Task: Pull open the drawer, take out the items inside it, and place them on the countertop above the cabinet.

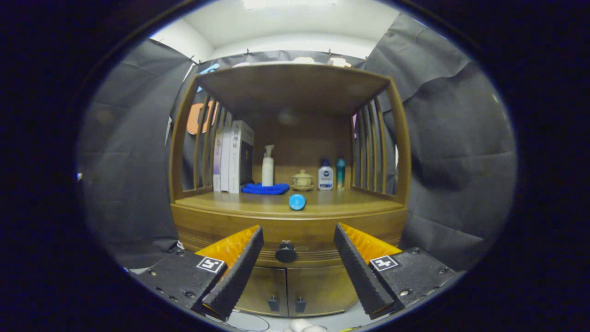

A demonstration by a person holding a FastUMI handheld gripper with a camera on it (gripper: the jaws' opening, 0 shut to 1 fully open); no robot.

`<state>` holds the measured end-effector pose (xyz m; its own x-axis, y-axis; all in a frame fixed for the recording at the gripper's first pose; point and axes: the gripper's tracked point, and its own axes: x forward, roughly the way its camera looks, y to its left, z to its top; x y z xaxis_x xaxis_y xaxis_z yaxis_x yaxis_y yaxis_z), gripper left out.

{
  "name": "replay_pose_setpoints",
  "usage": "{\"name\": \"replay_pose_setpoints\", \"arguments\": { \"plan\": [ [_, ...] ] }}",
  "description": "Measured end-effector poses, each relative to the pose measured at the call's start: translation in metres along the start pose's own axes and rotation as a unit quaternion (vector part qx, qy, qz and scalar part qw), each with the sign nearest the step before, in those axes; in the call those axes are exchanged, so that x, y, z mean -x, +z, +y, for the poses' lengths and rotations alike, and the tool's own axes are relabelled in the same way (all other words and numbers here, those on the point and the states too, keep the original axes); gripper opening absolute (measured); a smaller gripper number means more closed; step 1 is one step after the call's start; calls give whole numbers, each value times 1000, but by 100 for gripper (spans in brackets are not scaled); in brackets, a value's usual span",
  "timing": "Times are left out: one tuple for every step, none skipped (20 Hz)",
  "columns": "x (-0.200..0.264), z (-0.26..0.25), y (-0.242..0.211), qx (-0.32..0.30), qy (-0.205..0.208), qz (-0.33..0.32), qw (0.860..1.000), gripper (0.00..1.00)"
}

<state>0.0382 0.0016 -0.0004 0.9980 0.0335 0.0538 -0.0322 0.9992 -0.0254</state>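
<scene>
Claw [298, 258] gapes wide; drawer [288, 233] sits shut, its knob [286, 252] dead ahead at 12 o'clock between the fingers.

Drawer [288, 240]: wooden, curved front, shut flush in cabinet [288, 272], dark round knob [286, 253] at centre, below countertop [258, 205]. Countertop: wooden, level, under a slatted shelf bay. Cabinet: two lower doors closed. Knob seen between spread fingers of gripper [298, 267], apart from both.
</scene>
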Motion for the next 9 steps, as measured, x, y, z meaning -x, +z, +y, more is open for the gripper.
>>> {"name": "replay_pose_setpoints", "arguments": {
  "plan": [
    [12, 3, 8, -2, 9, -5, 1000, 100],
    [20, 3, 12, -3, 13, -6, 1000, 100],
    [26, 1, 14, -4, 14, -5, 1000, 100],
    [28, 0, 11, -9, 14, 0, 1000, 100],
    [30, -1, 7, -16, 14, 8, 1000, 100],
    [32, -2, 3, -23, 15, 17, 999, 100],
    [33, -3, 0, -27, 14, 24, 999, 100],
    [32, -6, -3, -25, 11, 25, 999, 100],
    [30, -9, -3, -19, 4, 24, 1000, 100]
  ]
}}
